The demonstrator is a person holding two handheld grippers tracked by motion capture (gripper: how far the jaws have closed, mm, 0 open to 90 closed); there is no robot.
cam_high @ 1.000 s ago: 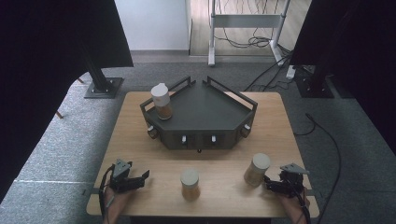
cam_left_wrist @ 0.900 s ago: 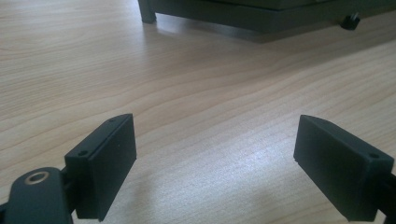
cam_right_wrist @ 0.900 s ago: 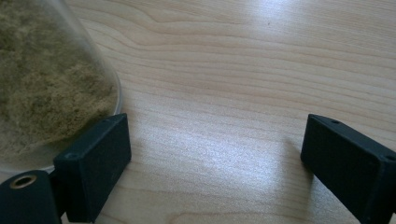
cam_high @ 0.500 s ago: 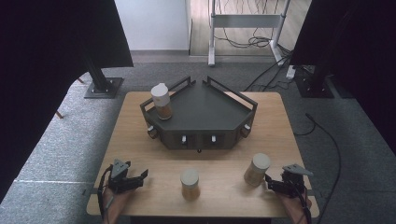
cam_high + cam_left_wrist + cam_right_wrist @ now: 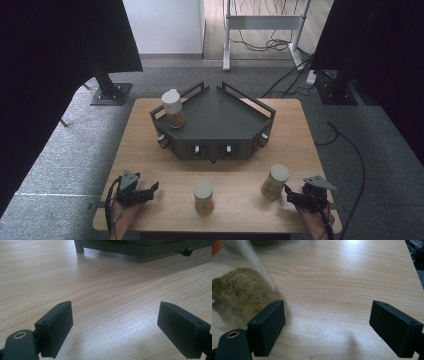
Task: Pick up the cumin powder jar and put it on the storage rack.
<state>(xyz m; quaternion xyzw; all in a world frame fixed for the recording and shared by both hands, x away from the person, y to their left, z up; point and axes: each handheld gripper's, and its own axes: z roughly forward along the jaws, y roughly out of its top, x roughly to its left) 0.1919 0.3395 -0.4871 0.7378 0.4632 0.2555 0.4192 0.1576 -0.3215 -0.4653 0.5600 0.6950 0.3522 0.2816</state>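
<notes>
The left tongs (image 5: pixel 152 188) lay spread at about eight o'clock on the surface (image 5: pixel 150 150), nothing between them. The right tongs (image 5: pixel 289 194), at four o'clock, had just been closing a little yet stood apart, empty, with the right jar (image 5: pixel 274 181) just beside one tip. That jar looked clear, smooth and slippery, probably light with its powdery greenish filling; its straight wall below the lid seemed the best hold. In the right gripper view it was blurred and cut off, so contact was unclear.
</notes>
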